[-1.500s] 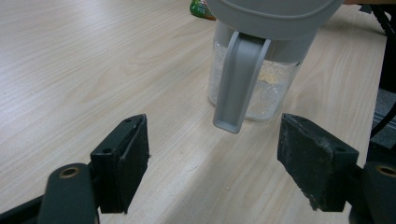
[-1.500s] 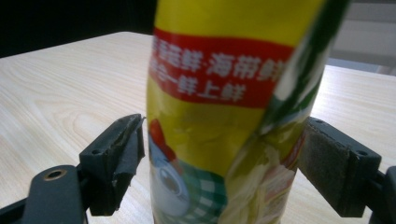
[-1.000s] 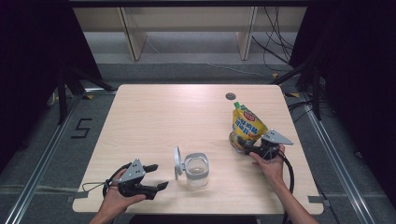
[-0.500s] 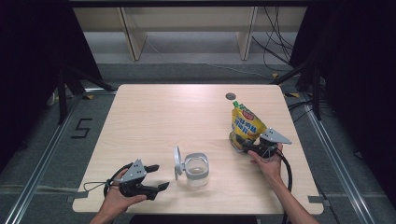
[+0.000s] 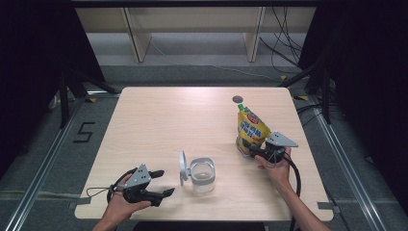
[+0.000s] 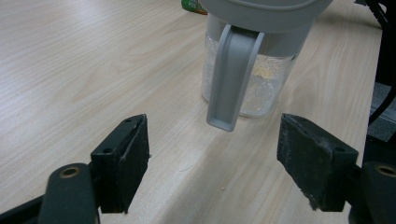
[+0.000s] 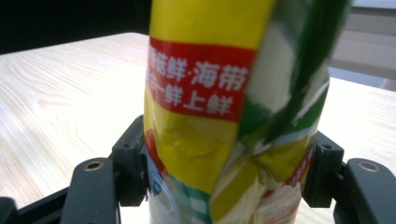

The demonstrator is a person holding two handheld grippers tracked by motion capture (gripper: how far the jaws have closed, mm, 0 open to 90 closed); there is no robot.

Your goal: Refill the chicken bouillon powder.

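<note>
Pouch of yellow, red and green print stood upright at the right side of the counter, a little in front of a small round grey disc. The right gripper sat at the pouch's base, and in the right gripper view its 2 fingers flanked the lower part of the pouch, pressing its creased sides; they had just been closing on it. Left of the pouch, near the front middle of the counter, stood a clear jar with its grey lid swung up on its left side. Farther left, at the front edge, the left gripper lay in the person's hand, its fingers spread wide with nothing between them, pointing at the jar.
</note>
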